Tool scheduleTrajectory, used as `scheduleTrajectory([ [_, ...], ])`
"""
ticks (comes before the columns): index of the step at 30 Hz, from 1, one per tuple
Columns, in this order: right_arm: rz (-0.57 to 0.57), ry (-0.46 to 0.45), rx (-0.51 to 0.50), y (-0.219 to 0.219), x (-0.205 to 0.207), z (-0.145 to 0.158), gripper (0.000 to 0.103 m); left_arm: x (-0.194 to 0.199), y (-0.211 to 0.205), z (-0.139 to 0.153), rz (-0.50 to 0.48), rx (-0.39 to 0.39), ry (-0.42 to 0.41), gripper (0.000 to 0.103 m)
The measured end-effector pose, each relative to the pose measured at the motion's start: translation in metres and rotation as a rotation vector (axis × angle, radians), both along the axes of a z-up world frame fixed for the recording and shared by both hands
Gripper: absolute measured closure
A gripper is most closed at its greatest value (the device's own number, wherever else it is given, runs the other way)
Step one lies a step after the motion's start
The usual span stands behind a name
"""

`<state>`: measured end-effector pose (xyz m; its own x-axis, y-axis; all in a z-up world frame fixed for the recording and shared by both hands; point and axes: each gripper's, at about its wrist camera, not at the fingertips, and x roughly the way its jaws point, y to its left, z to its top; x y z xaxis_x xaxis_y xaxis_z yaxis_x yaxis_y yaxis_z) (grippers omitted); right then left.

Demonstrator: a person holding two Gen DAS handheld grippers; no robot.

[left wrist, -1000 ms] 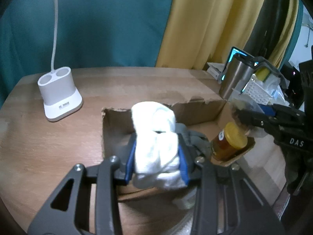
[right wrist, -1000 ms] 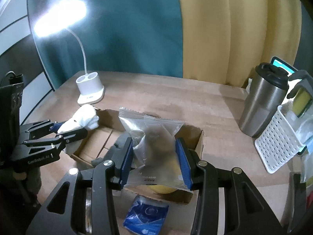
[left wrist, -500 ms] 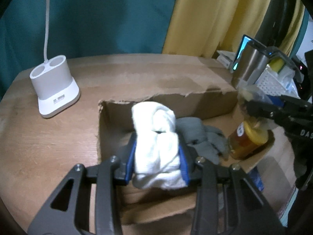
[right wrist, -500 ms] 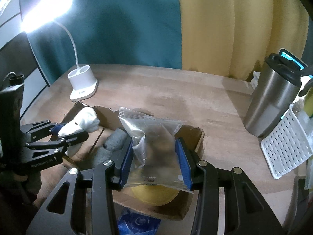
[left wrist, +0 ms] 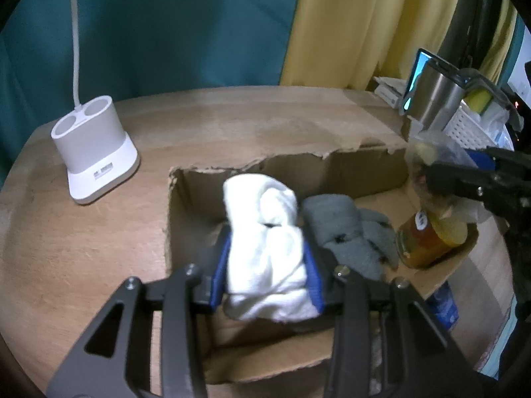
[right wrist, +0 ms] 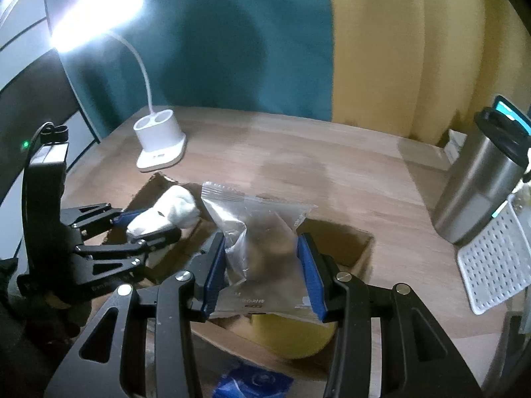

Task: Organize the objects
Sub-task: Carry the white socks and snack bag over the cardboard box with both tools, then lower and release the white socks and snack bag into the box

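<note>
Now that both loads hang lower over the open cardboard box than a second ago: left gripper, opening, around rolled white sock at left end; right gripper clamped on clear snack packet above right end.

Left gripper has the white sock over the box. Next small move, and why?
Probably finish opening the left gripper and let go: its jaws are already opening, and the white sock between them sits inside the cardboard box beside the grey sock, clear of the jar.
</note>
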<state>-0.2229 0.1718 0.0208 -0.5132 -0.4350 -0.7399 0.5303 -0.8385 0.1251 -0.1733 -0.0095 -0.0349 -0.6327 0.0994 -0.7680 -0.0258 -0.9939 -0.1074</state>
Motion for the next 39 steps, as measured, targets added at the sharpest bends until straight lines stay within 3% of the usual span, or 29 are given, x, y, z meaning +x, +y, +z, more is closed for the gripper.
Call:
scheduleTrajectory([
  [3, 0.005, -0.003, -0.001, -0.005, -0.001, -0.001, 0.057, 0.0, 0.001, 0.002, 0.01, -0.006, 0.0, 0.059],
  [6, 0.009, -0.006, -0.005, -0.007, -0.002, -0.001, 0.057, 0.003, 0.001, 0.005, 0.013, -0.007, 0.013, 0.045],
  [27, 0.096, -0.015, -0.003, -0.081, -0.004, -0.004, 0.057, 0.031, -0.059, 0.031, 0.079, 0.047, 0.122, 0.045],
  [39, 0.096, -0.1, 0.019, -0.112, -0.009, -0.04, 0.057, 0.021, -0.088, 0.004, 0.109, 0.056, 0.049, 0.043],
])
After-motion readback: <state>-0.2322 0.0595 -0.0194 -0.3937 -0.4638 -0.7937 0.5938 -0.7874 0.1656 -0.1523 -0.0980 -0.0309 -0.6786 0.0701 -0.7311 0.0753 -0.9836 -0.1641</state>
